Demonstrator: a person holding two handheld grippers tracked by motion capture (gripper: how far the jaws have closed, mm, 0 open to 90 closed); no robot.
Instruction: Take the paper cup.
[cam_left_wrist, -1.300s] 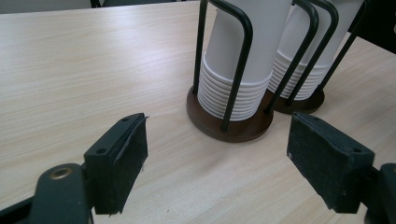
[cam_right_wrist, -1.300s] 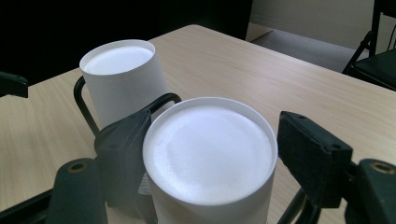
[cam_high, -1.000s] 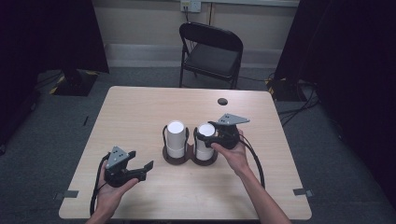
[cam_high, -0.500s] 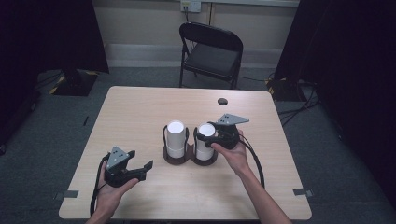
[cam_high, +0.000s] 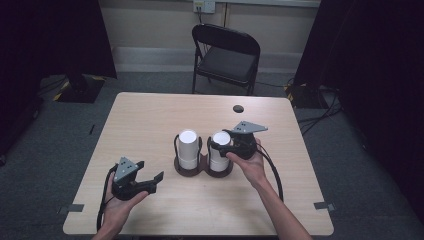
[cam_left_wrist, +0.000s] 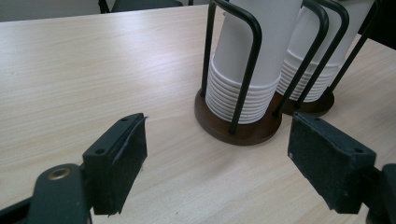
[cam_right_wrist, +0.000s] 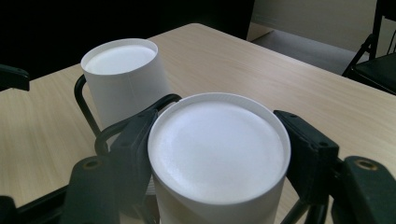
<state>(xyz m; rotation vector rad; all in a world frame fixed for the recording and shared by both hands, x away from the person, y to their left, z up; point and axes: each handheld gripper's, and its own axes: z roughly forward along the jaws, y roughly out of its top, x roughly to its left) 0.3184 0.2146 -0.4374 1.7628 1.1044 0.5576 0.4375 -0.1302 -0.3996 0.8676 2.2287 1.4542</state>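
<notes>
With your right gripper (cam_right_wrist: 217, 154) clamping the top cup (cam_right_wrist: 217, 140) of the right stack mid-table, lift straight up between the holder's wires (cam_left_wrist: 327, 51) while your left gripper (cam_left_wrist: 224, 163), jaws wide, steadies the base (cam_left_wrist: 310, 106).

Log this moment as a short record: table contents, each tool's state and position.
table: light wood table
left stack: upside-down white paper cups in a black wire holder on a round brown base
right stack: second cup stack in its own holder, touching the first
left tool: left tool, jaws wide open, held near the table's front-left, holding nothing
right tool: right tool, jaws on either side of the right stack's top cup
other: small dark disc; folding chair behind
</notes>
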